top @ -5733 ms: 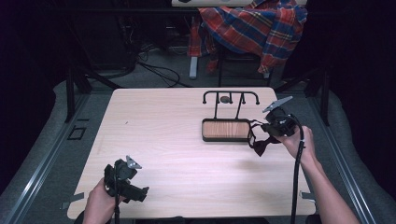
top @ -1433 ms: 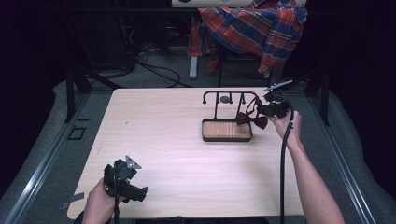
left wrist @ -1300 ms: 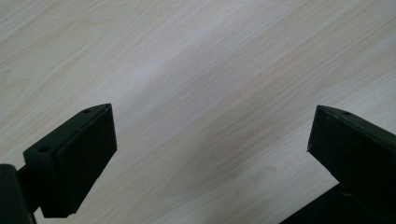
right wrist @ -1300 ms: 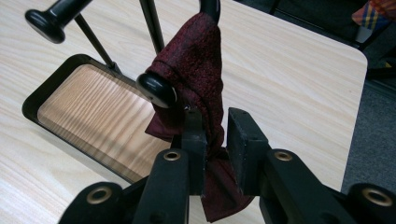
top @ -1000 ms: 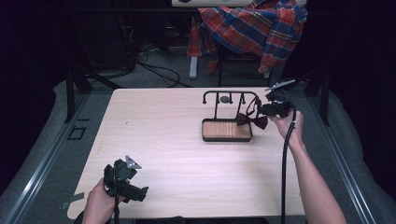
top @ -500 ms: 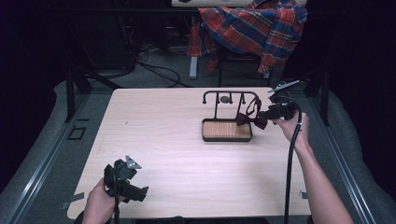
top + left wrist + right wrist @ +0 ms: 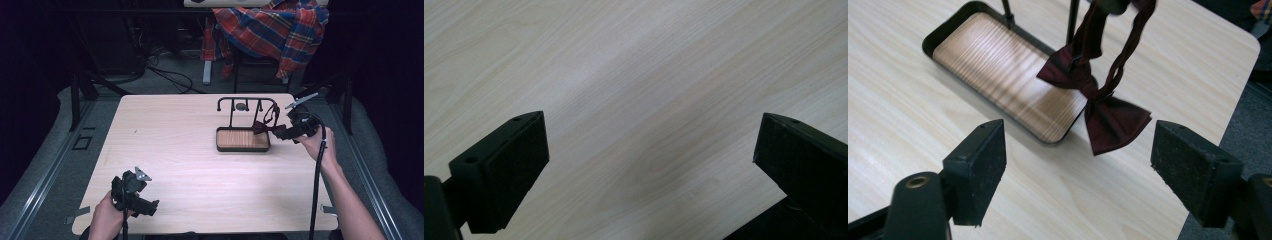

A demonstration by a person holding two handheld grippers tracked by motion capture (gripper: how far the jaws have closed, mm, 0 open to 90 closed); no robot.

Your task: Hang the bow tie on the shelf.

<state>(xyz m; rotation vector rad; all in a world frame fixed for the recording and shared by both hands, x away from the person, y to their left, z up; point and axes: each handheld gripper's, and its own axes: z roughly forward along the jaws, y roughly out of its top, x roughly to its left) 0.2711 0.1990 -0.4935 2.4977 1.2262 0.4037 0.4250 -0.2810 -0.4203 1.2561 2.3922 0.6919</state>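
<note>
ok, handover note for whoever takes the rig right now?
Right gripper: open, jaws have just been opening; nothing between them. It sits just off the bow tie.
Left gripper: open, holding nothing, over bare table at the near left corner.
Bow tie hangs by its strap from the right end of the stand, over the tray's right edge.
Done: tie hung and let go.
Left: probably just pull the right gripper clear and check that the strap sits on the bar.

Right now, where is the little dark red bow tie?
The bow tie hangs by its strap from the right end of the black stand, over the tray's right edge, just ahead of the open right gripper.
</note>
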